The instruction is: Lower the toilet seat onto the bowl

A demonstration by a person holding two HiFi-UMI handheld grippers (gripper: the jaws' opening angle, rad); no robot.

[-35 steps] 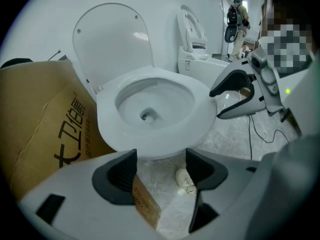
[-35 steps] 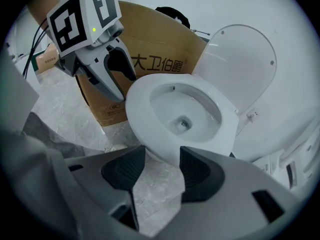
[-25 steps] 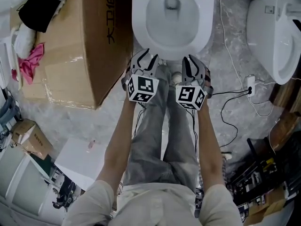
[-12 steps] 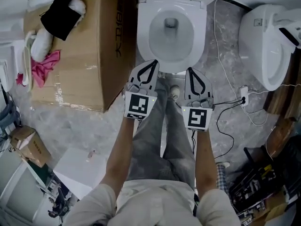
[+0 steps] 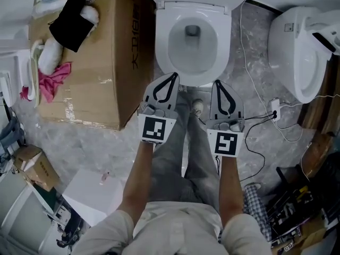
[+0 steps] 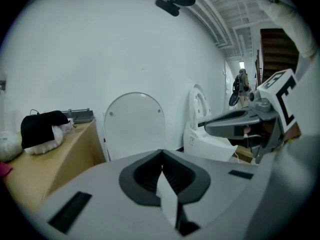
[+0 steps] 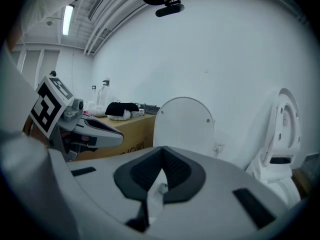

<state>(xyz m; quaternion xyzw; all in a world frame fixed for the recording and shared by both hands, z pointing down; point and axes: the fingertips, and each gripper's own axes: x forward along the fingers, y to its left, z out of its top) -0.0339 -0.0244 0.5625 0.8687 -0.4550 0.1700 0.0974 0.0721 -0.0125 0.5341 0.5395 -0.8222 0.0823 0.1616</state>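
A grey marbled floor (image 5: 95, 142) lay under you, with the toilet bowl (image 5: 194, 52) at 12 o'clock just past your feet. The toilet seat (image 5: 162, 41) appeared to lie flat on the bowl's rim in the head view. The lid (image 6: 134, 124) stood upright against the white wall behind it.

Your left gripper (image 5: 172, 75) hovered over the front edge of the bowl, at 11 o'clock from your knees. Its jaws were pressed fully together, and the left gripper view showed nothing between them. Your right gripper (image 5: 217, 82) hung beside it at 1 o'clock, level with it and a little apart. Its jaws were likewise closed and empty. Neither gripper touched the seat.

A cardboard box (image 5: 101, 52) stood at 10 o'clock, touching or just beside the bowl, with a black cloth (image 5: 69, 15) and a pink cloth (image 5: 45, 84) on top. A second toilet (image 5: 297, 52) sat at 2 o'clock, with white cables (image 5: 249, 41) trailing across the floor between it and the bowl.
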